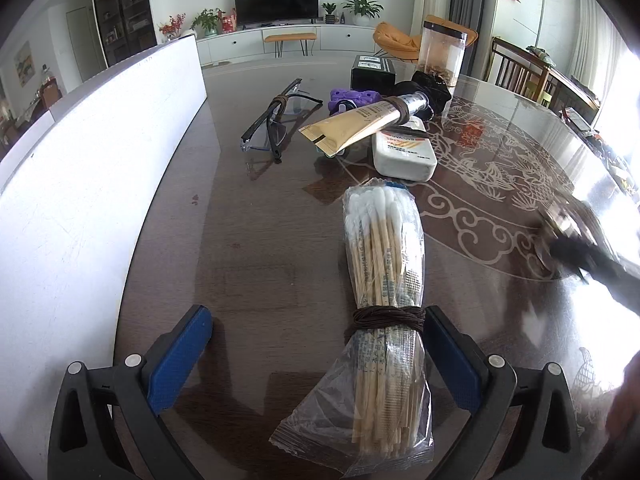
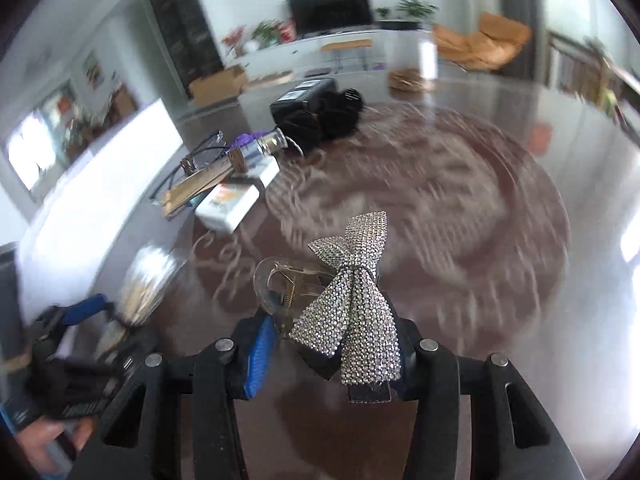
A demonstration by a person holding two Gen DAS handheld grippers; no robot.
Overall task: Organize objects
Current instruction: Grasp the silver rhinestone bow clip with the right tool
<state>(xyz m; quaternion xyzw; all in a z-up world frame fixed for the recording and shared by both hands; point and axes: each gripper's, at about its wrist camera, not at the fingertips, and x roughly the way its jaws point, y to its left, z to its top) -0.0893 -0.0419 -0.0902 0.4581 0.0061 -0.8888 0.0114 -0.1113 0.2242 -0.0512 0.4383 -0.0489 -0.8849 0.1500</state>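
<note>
A plastic bag of cotton swabs (image 1: 384,280), tied with brown cord, lies on the dark table between the blue pads of my left gripper (image 1: 320,356), nearer the right pad. The left gripper is open and not closed on it. My right gripper (image 2: 332,344) is shut on a silver rhinestone bow hair clip (image 2: 352,304) and holds it above the table. The right gripper shows blurred at the right edge of the left wrist view (image 1: 580,248). The left gripper and the swab bag (image 2: 140,284) show blurred at the lower left of the right wrist view.
Further back lie safety glasses (image 1: 276,124), a tan tube (image 1: 360,124), a white box (image 1: 404,156), a purple item (image 1: 352,100), black boxes (image 1: 372,70) and a clear jar (image 1: 442,52). A white board (image 1: 88,184) stands along the table's left side.
</note>
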